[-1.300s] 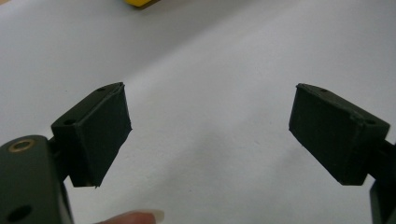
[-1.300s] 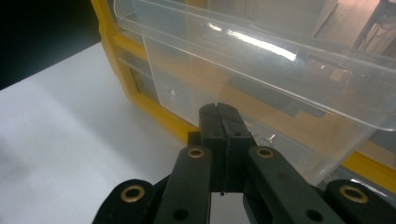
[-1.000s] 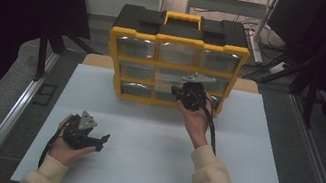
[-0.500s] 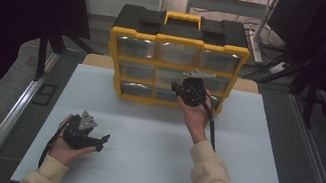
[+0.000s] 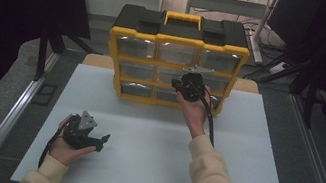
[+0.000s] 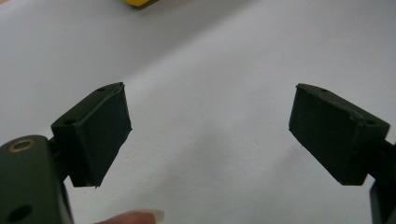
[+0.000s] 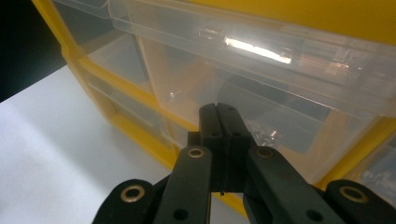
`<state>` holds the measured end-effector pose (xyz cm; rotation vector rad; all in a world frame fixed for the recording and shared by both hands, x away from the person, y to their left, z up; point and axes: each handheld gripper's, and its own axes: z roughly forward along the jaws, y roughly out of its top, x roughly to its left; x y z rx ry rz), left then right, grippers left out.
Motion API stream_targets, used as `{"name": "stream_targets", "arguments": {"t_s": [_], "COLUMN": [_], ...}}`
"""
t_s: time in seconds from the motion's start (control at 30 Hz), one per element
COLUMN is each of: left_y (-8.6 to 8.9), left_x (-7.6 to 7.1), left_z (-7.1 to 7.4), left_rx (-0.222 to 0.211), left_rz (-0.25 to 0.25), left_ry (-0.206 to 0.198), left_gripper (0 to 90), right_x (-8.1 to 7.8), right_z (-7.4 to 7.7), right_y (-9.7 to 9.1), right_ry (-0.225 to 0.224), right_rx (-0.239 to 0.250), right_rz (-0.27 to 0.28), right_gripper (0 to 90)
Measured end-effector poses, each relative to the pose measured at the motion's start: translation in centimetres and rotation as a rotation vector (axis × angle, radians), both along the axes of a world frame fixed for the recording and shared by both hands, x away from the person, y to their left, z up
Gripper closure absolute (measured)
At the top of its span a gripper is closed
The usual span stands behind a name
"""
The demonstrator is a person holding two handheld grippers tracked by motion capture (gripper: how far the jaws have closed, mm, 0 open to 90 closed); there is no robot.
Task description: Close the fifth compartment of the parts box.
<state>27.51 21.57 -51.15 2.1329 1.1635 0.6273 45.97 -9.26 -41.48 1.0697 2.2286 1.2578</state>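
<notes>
Organizer case (image 5: 176,63), yellow/black with clear drawers, stands upright at the counter's (image 5: 147,170) far edge, centred. Right gripper (image 7: 218,122) jaws fully closed on nothing, tips just in front of a clear drawer (image 7: 243,93) in the middle row. Left gripper (image 6: 210,130) wide open, empty, near the counter's near-left corner.

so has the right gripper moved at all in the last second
Yes, slightly: the right gripper has crept up the organizer front, from the bottom drawer row toward the middle row.
</notes>
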Motion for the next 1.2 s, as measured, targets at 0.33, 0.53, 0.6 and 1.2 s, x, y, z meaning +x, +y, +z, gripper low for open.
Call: {"name": "stream_targets", "arguments": {"t_s": [0.33,0.53,0.6,1.2], "left_y": [0.0,-0.2,-0.2,0.0], "left_x": [0.1,0.1,0.1,0.0], "left_z": [0.0,0.0,0.1,0.1], "left_rx": [-0.006,-0.009,-0.006,-0.005], "left_rz": [0.001,-0.004,-0.007,0.003], "left_ry": [0.002,-0.002,-0.002,-0.002], "left_gripper": [13.2,13.2,13.2,13.2], "right_x": [0.5,-0.2,-0.9,-8.2], "right_z": [-0.2,0.2,0.4,-1.8], "right_y": [0.2,-0.1,-0.3,-5.4], "right_ry": [0.009,-0.007,-0.018,0.009], "right_rx": [0.000,-0.013,-0.017,-0.050], "right_rz": [-0.009,0.012,0.025,0.216], "right_gripper": [89.9,89.9,89.9,89.9]}}
